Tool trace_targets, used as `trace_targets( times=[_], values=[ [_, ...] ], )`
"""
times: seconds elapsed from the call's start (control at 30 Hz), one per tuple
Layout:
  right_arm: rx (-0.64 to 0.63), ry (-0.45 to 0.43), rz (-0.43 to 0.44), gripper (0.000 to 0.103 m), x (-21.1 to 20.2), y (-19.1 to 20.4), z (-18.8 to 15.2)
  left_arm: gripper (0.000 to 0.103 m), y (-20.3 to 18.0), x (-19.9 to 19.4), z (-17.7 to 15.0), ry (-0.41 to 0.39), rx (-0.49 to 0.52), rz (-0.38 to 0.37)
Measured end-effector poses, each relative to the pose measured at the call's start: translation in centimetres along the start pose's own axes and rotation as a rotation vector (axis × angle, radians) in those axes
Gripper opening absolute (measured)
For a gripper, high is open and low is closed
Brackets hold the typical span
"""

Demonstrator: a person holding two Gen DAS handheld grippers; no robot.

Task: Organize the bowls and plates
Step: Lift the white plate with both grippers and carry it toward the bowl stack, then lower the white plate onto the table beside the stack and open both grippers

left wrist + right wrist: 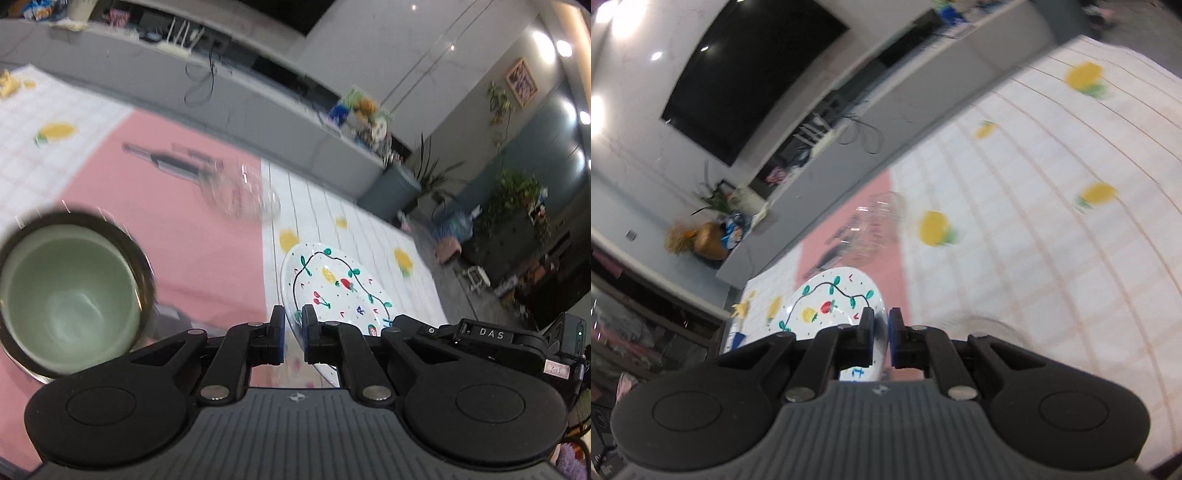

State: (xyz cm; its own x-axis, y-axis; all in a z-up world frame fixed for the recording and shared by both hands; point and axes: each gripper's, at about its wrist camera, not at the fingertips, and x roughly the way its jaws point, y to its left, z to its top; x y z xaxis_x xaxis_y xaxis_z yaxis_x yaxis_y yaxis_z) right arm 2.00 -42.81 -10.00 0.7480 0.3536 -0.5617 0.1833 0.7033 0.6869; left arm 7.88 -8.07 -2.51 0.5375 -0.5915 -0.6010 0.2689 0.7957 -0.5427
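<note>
A: What's hard to make out near the plate (332, 284)?

B: Its near edge is hidden behind the left gripper (293, 325), whose fingers (309, 321) are pinched narrow on the rim. The right gripper (881, 326) is clamped on the opposite rim, both angled downward.

A: The plate itself?

B: White, glossy, round, painted with fruit and a looping vine, held tilted above the checked cloth (1015, 240) on the counter.

A: Further out?

B: Left of the plate, a green bowl (66, 295) with a dark rim, partly cut off. Beyond the plate, a clear glass bowl (243, 199), blurred, on the pink mat (192, 236).
</note>
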Motion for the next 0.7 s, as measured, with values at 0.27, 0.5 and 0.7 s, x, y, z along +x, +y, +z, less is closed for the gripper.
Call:
trace_targets(
  times=[0.27,0.5,0.7],
  values=[
    [0.021,0.082,-0.132,0.006,0.8,-3.9,-1.0,0.01,1.0,3.7,-2.5,0.09,-0.055,0.028],
    [-0.027,0.098,-0.189,0.006,1.3,-4.6,-1.5,0.01,0.5,4.7,-4.3,0.117,-0.04,0.063],
    [-0.09,0.134,-0.268,0.008,2.5,-4.6,-2.1,0.01,-0.3,5.2,-4.8,0.118,-0.006,0.091]
  ],
)
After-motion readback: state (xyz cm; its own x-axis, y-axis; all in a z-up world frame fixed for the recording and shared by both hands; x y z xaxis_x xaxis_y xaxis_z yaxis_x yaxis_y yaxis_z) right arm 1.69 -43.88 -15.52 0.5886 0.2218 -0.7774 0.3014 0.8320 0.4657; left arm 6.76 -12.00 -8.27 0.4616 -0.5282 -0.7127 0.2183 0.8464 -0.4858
